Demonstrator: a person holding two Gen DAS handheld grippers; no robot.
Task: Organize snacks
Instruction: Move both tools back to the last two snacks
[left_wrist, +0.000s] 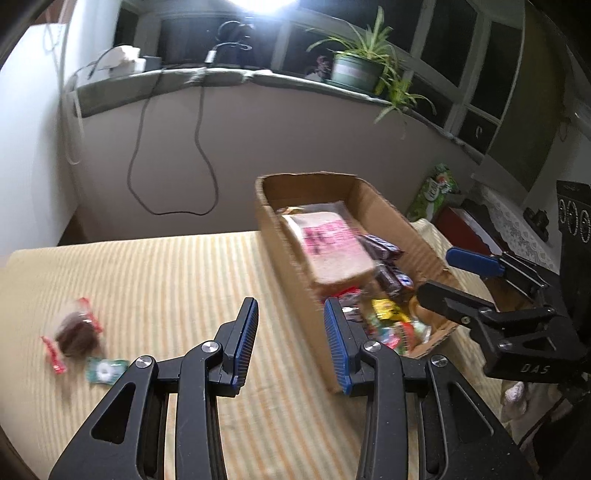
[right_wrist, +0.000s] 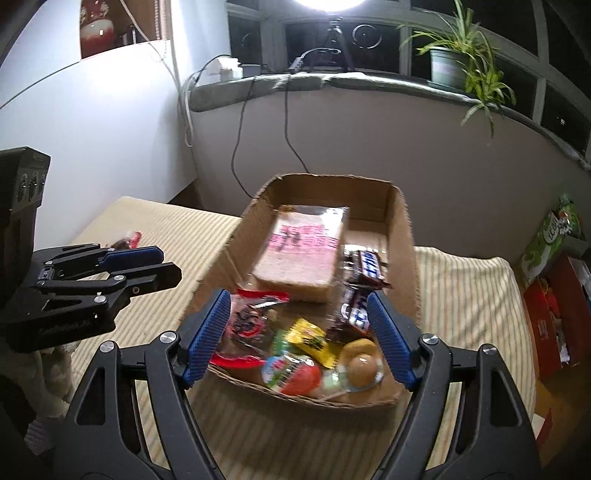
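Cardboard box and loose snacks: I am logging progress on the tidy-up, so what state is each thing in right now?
Cardboard box: open at the top, partly filled with snacks.
Bread pack: lying flat inside the box.
Chocolate bars: in the box, beside the bread.
Brown snack: still out on the striped cloth.
Green candy: out on the cloth, beside the brown snack.
Left gripper: open, empty.
Right gripper: open, empty, over the box.

Striped bed (left_wrist: 166, 266) — cardboard box (left_wrist: 291, 266), two wrapped snacks (left_wrist: 75, 338).
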